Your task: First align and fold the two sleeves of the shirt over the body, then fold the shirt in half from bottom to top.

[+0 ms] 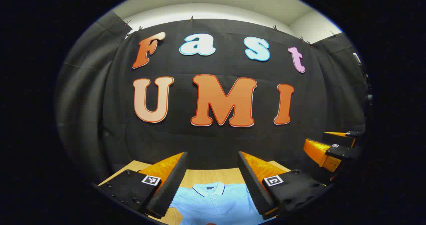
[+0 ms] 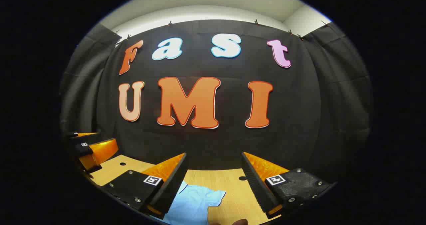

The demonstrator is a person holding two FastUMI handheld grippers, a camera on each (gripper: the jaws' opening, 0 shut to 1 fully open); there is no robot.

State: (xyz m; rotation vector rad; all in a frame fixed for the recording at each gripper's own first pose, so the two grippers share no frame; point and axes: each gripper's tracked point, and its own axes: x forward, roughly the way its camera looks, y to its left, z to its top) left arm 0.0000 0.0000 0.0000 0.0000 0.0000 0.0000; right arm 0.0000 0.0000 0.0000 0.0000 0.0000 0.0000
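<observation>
We hold the left gripper (image 1: 210,180) and right gripper (image 2: 213,181) above the wooden table (image 2: 229,181), both spread wide and grasping nothing. The light blue polo shirt (image 1: 216,201) lies flat on the table below them.

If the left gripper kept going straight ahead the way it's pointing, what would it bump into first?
Probably the black cloth wall. The left gripper is open and aimed level across the table, with the light blue shirt lying below its line. Depth is hard to judge here.
</observation>
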